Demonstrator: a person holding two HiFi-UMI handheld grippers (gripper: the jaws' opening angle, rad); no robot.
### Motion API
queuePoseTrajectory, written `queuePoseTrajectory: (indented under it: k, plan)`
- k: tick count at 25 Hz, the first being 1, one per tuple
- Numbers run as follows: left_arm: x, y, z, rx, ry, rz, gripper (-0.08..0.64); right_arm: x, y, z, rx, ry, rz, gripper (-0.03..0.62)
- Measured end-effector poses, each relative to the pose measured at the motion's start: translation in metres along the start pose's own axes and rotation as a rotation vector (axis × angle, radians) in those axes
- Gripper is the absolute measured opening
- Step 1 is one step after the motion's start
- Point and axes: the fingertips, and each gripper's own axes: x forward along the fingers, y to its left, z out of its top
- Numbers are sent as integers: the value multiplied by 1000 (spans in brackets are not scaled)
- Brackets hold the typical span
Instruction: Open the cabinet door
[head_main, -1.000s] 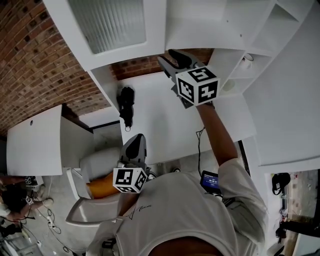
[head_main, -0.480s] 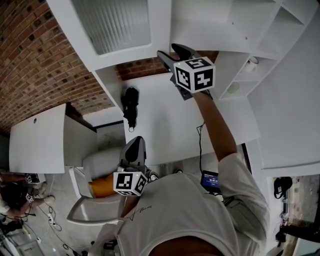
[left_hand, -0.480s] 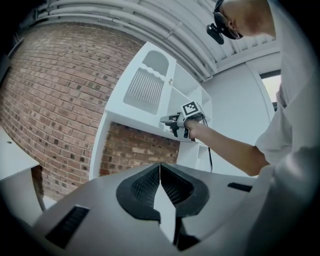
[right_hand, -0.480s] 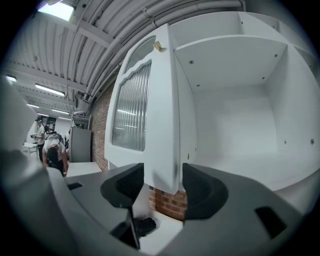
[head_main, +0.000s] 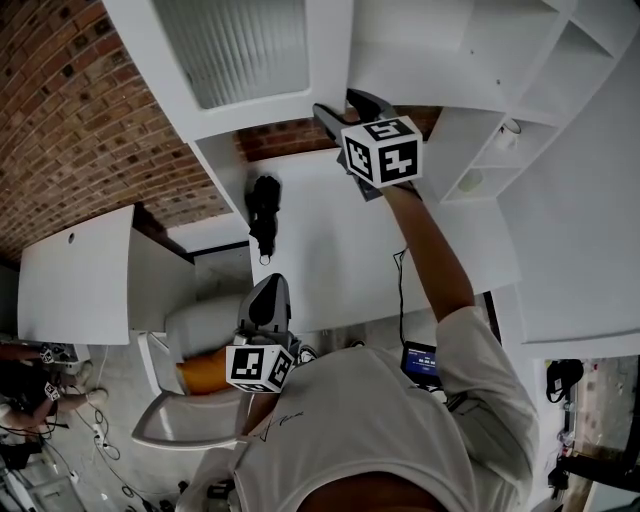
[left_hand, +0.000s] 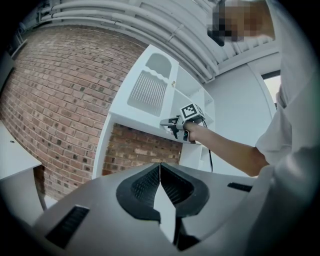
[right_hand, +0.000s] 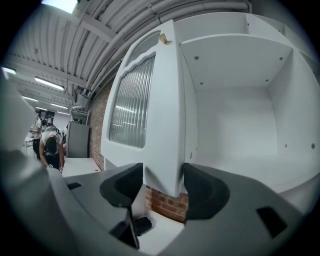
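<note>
Cabinet door (right_hand: 167, 125) is seen swung well out from the cabinet (right_hand: 235, 115), whose bare white inside is exposed. The lower end of the door's free edge stands between the jaws of the right tongs (right_hand: 162, 189), straight ahead of them. Those jaws have just been opening and are spread wide, flanking the edge with no firm pinch to be made out. The door's long axis runs upright, across the level line of the tongs. The left tongs (left_hand: 160, 172) are pressed together on nothing and are held low, well apart from the door, so the right hand is judged far the nearer. The door is a flat, smooth, white-painted panel with an arched window of ribbed glass (right_hand: 132, 100). A rough red brick wall (head_main: 60, 110) is seen behind it, and a smooth white counter (head_main: 330, 240) below.
</note>
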Motion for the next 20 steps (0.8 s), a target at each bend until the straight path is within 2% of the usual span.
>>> queuePoseTrajectory:
  k: [7, 11, 20]
  plan:
    - [3, -3, -1, -1, 2, -14, 20, 1, 3, -1, -51, 12, -65, 244]
    - [2, -3, -2, -5, 9, -19, 20, -3, 5, -1, -11, -1, -38, 242]
    - [-1, -6, -6, -13, 13, -28, 20, -14, 9, -1, 15, -9, -15, 241]
